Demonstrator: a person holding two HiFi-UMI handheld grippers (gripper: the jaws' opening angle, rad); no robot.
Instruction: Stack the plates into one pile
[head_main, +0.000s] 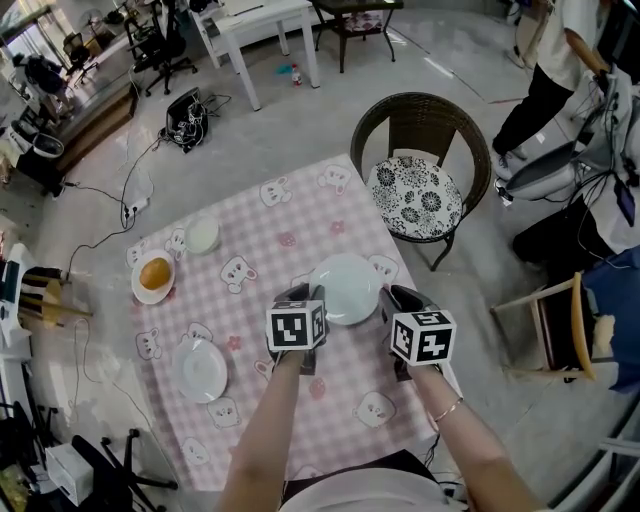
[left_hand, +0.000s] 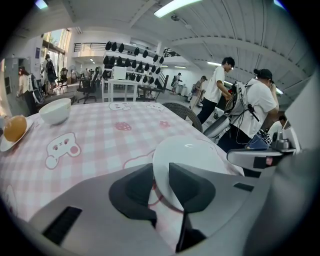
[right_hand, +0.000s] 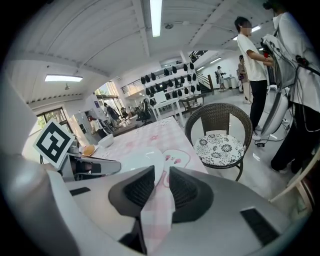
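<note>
A white plate (head_main: 345, 288) lies on the pink checked tablecloth (head_main: 290, 215), just ahead of both grippers. My left gripper (head_main: 297, 295) is at the plate's left rim. In the left gripper view the plate (left_hand: 195, 155) has its rim caught between the two pads, so the left gripper (left_hand: 161, 185) is shut on it. My right gripper (head_main: 398, 298) is at the plate's right rim. In the right gripper view the right gripper (right_hand: 161, 187) is open with only cloth in the gap, and the plate (right_hand: 138, 160) is just left of it. A second empty plate (head_main: 203, 370) lies near left.
A plate holding a bun (head_main: 153, 278) and a white bowl (head_main: 203, 235) stand at the table's left side. A wicker chair (head_main: 425, 170) with a flowered cushion is past the far right corner. People stand beyond it. A wooden chair (head_main: 560, 325) is on the right.
</note>
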